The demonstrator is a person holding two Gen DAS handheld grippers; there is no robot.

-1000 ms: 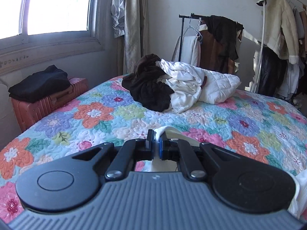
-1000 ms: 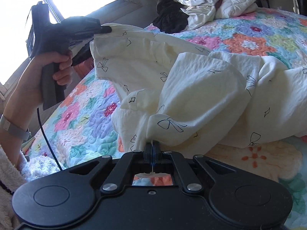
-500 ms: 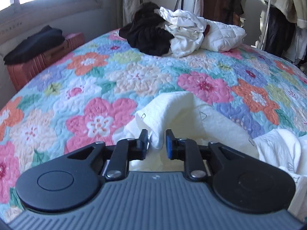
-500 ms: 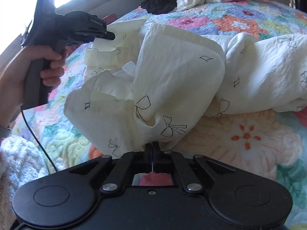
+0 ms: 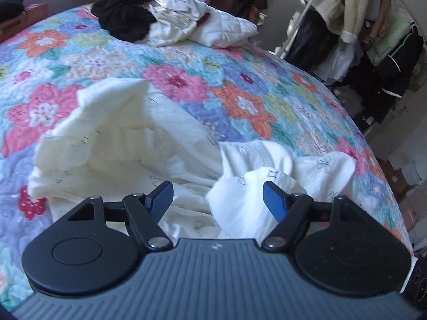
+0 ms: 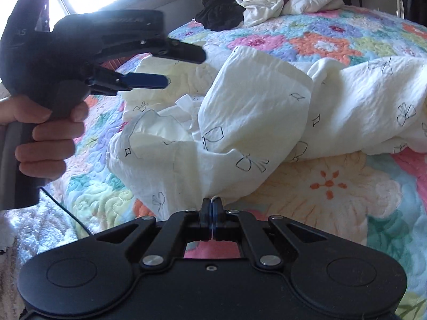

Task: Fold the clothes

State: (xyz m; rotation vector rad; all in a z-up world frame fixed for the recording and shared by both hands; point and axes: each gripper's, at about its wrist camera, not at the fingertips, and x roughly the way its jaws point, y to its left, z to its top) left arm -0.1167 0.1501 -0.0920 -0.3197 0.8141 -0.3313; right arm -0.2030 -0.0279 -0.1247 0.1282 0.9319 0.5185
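Left gripper [image 5: 217,196]: jaws spreading wide apart, holding nothing.
Right gripper [image 6: 212,208]: jaws pinching the cream shirt [image 6: 253,122].
Shirt: lying crumpled on the flowery bed [image 6: 333,186].

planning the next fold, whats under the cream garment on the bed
The floral quilt shows all around the cream garment. Its own bunched layers hide anything beneath.

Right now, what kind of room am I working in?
Most likely a bedroom: a bed under a floral quilt, a clothes rack hung with garments beside it, and a pile of unfolded clothes at the bed's far end.
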